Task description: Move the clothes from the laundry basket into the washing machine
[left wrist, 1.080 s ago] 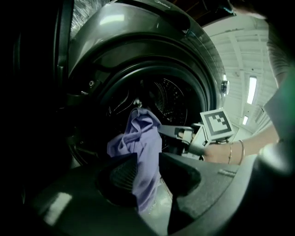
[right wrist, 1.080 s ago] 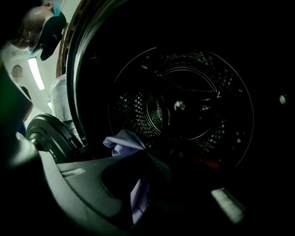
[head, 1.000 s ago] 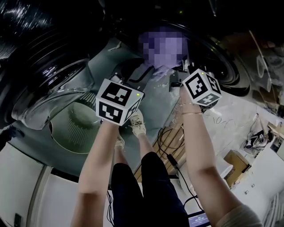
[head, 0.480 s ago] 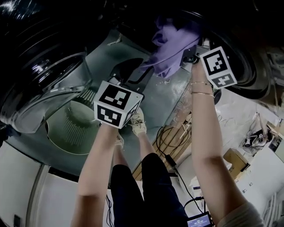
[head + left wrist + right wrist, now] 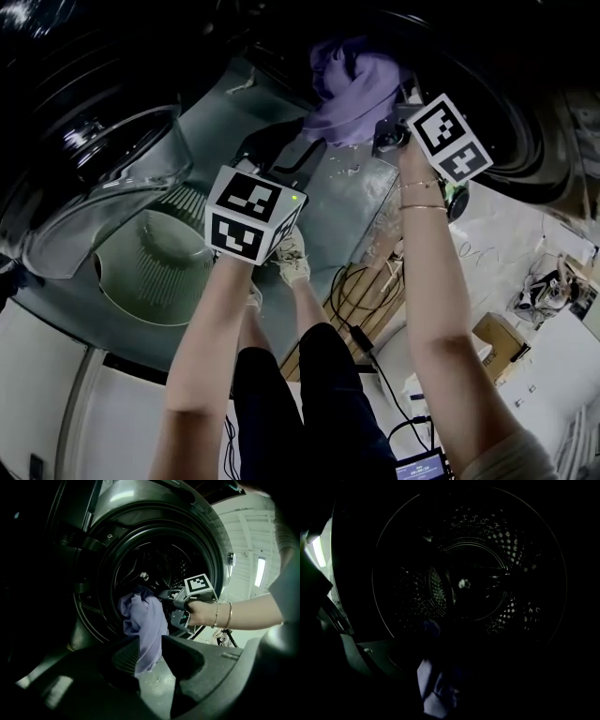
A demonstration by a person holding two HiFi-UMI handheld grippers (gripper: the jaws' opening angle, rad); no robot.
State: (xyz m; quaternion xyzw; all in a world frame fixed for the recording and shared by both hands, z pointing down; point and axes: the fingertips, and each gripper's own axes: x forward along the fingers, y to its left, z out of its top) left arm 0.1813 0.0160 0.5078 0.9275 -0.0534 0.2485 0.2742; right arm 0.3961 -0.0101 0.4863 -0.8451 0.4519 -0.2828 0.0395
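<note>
1. Purple garment hangs bunched at the mouth of the washing machine. Its upper part lies against the dark opening and its loose end drops past the lower rim.
2. We see the right gripper reaching up to the right side of that mouth. Its marker cube is turned toward the head camera.
3. Its fingers are pinching the top of the garment. In the left gripper view the cloth hangs straight down from its tip and does not rest on the rim.
4. The right gripper view looks into the perforated drum. It is so dark that we cannot trace the jaws themselves. A pale fold of the garment shows at the bottom of that view, just left of centre.
5. The left gripper is held lower and back from the opening, pointing at it.
6. Its fingers are spread apart with nothing between them. Through the gap we see the garment's hanging end further off, not touching them.
7. In the head view the glass door stands swung open at the left.
8. Below the door a round, pale-green basket with a slatted wall sits on the floor.
9. The person's shoes stand just right of the basket, in front of the machine.
</note>
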